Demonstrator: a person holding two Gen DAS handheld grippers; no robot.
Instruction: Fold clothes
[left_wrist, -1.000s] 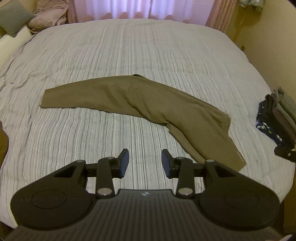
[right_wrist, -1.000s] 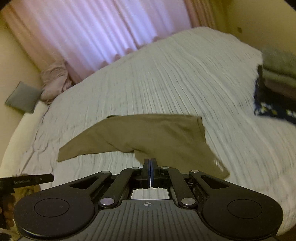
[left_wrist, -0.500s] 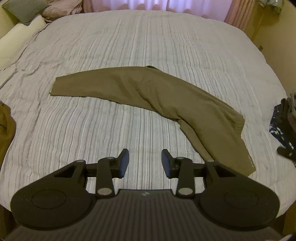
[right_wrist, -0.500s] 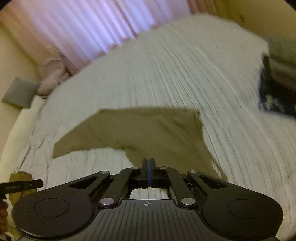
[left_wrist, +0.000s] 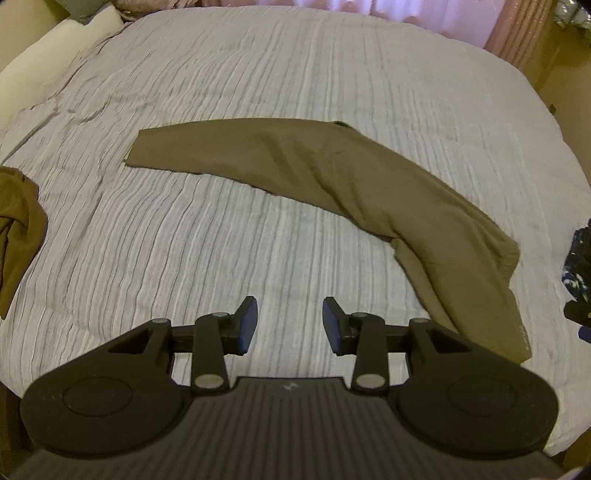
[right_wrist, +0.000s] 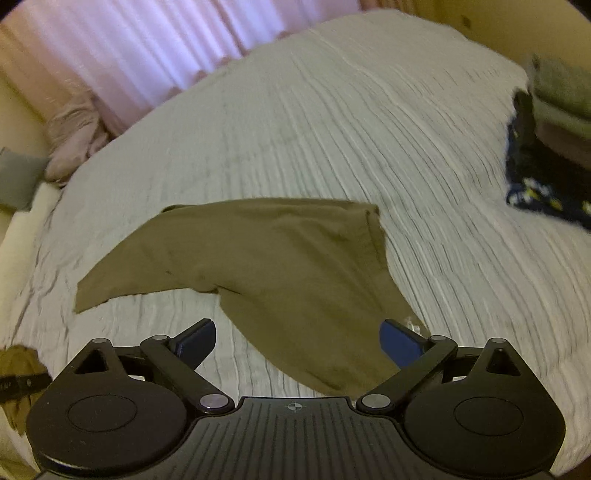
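Two views examined, left wrist first.

Left wrist view: the left gripper (left_wrist: 289, 320) hovers above the striped bedspread (left_wrist: 229, 74) with its jaws apart and nothing between them. The olive garment (left_wrist: 354, 184) lies flat on the bed ahead and to the right of the tool, well clear of the fingertips. It appears folded lengthwise into a long bent strip, one end reaching left across the bed and the other running down toward the near right edge. That layout suggests a lengthwise fold is done and a crosswise fold remains. A second brownish garment (left_wrist: 18, 229) lies bunched at the left edge, probably awaiting its turn. Part of a dark patterned item shows at the far right edge.

Right wrist view: the right gripper (right_wrist: 298, 341) has its jaws spread wide and grips nothing. The near end of the olive garment (right_wrist: 280, 266) lies between and just beyond its fingertips; whether a pad touches cloth cannot be told. This placement suits a pinch on that near end. A stack of folded clothes (right_wrist: 554, 122) sits at the bed's far right, well apart, likely the finished pile. A grey cushion (right_wrist: 16, 177) and pinkish bundle (right_wrist: 75, 140) sit near the curtain (right_wrist: 129, 40).
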